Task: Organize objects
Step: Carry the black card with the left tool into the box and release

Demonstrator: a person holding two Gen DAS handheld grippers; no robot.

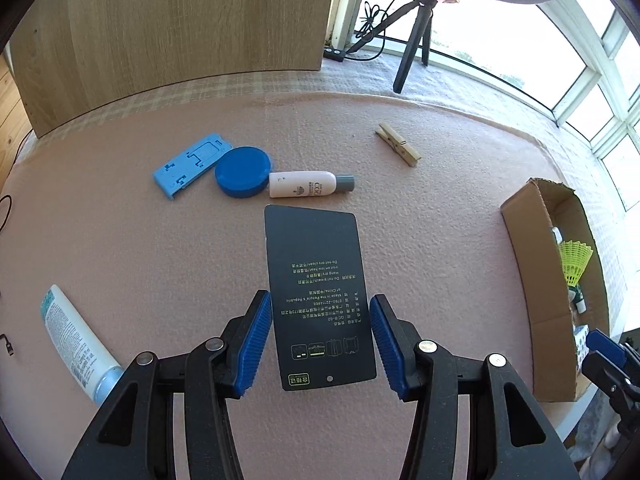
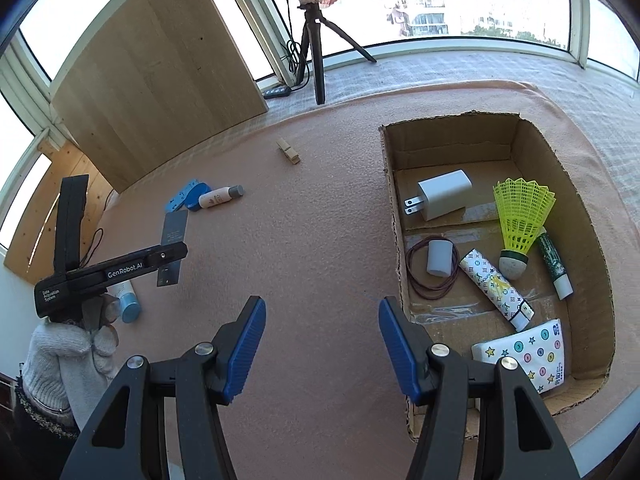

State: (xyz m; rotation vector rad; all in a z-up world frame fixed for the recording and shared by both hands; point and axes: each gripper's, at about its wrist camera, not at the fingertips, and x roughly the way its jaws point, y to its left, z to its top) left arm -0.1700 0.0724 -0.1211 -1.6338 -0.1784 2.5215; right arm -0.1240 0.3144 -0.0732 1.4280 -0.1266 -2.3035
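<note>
Flat matte black card (image 1: 320,300) between ribbed blue claw (image 1: 320,344) pads.

One black card (image 1: 318,300), one clothespin (image 1: 399,144), two bottles (image 1: 307,184) (image 1: 78,344), one blue lid (image 1: 243,173), one cardboard box (image 2: 448,132), one shuttlecock (image 2: 520,222).

Both views look steeply down along their gripper fingers at the pink surface (image 1: 160,260). The left one sits close above a black card (image 1: 320,296); the right one looks down beside the cardboard box (image 2: 500,128). Both views share the clothespin (image 1: 398,144), box and tripod (image 2: 316,40).
</note>
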